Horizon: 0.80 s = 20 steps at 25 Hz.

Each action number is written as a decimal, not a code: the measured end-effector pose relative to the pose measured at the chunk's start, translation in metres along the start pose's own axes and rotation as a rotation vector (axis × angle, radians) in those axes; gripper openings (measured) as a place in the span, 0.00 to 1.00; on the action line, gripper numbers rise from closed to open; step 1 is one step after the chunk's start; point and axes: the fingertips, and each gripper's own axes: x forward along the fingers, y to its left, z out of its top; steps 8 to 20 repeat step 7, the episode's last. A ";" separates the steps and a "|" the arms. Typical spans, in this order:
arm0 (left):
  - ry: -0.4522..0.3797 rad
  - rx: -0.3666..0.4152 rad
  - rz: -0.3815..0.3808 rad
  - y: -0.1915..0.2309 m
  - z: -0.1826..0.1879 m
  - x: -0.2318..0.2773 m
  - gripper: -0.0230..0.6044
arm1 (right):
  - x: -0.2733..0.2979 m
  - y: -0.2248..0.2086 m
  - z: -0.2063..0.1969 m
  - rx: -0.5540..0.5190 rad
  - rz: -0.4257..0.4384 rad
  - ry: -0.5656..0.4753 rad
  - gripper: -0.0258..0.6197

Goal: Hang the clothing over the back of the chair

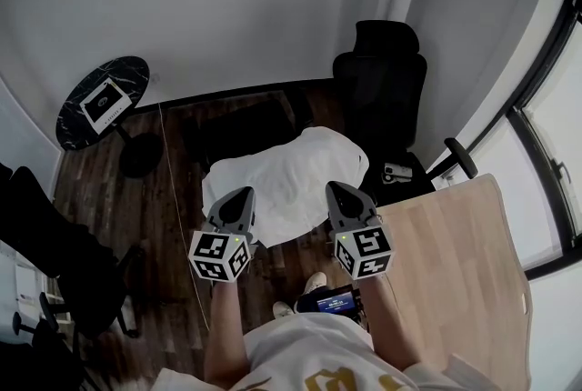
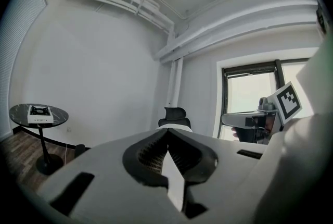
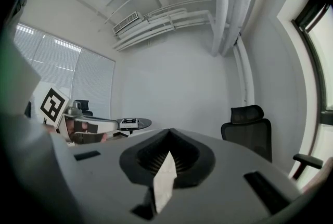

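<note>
Currently | step: white clothing (image 1: 289, 173) held spread, near the black chair (image 1: 380, 89), not yet on it | left gripper (image 1: 238, 198) and right gripper (image 1: 339, 194) each pinch its near edge | next: likely lift it over the backrest.

On the wood floor (image 1: 109, 189) stand two things — office chair (image 1: 377, 80), round black table (image 1: 136, 75).

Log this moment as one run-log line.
left tool: shut on white clothing | right tool: shut on it | spread: between tools | black chair: not yet draped
</note>
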 end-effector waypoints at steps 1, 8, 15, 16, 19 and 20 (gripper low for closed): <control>-0.001 0.000 0.001 0.001 0.000 0.000 0.07 | 0.001 0.000 0.000 0.001 0.000 -0.001 0.06; 0.018 -0.013 0.003 0.006 -0.005 -0.001 0.07 | 0.004 0.001 -0.006 0.005 0.001 0.013 0.06; 0.018 -0.013 0.003 0.006 -0.005 -0.001 0.07 | 0.004 0.001 -0.006 0.005 0.001 0.013 0.06; 0.018 -0.013 0.003 0.006 -0.005 -0.001 0.07 | 0.004 0.001 -0.006 0.005 0.001 0.013 0.06; 0.018 -0.013 0.003 0.006 -0.005 -0.001 0.07 | 0.004 0.001 -0.006 0.005 0.001 0.013 0.06; 0.018 -0.013 0.003 0.006 -0.005 -0.001 0.07 | 0.004 0.001 -0.006 0.005 0.001 0.013 0.06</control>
